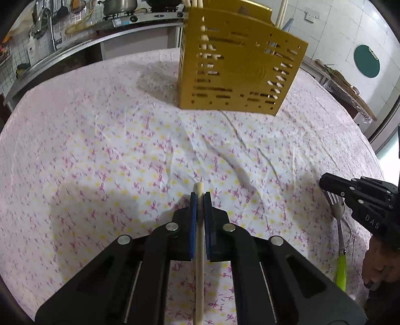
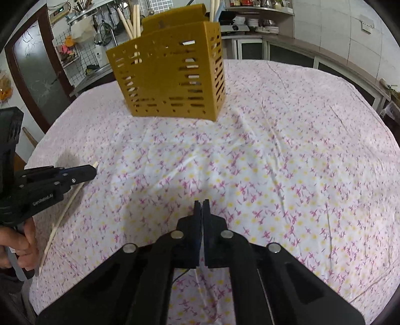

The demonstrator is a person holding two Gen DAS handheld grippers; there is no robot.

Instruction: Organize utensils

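My left gripper (image 1: 200, 197) is shut on a cream chopstick (image 1: 200, 262), whose tip pokes out just past the blue pads, low over the floral tablecloth (image 1: 112, 150). The right wrist view shows that gripper (image 2: 93, 170) at the left edge, with the chopstick (image 2: 67, 210) slanting down to the cloth. My right gripper (image 2: 202, 203) has its jaws together, with nothing visible ahead of them. From the left wrist view it (image 1: 323, 182) sits right at the tines of a green-handled fork (image 1: 341, 272) lying on the cloth; whether the pads pinch it is hidden. A yellow slotted utensil holder (image 1: 240, 67) (image 2: 170, 75) stands beyond, with several chopsticks in it.
The round table's edge (image 2: 37, 150) curves close on the left. Behind it run a steel counter with a tap (image 1: 51, 32) and a stove with a pot (image 1: 120, 7). A person's hand (image 2: 22, 247) holds the left gripper's handle. A low side bench (image 1: 350, 90) stands to the right.
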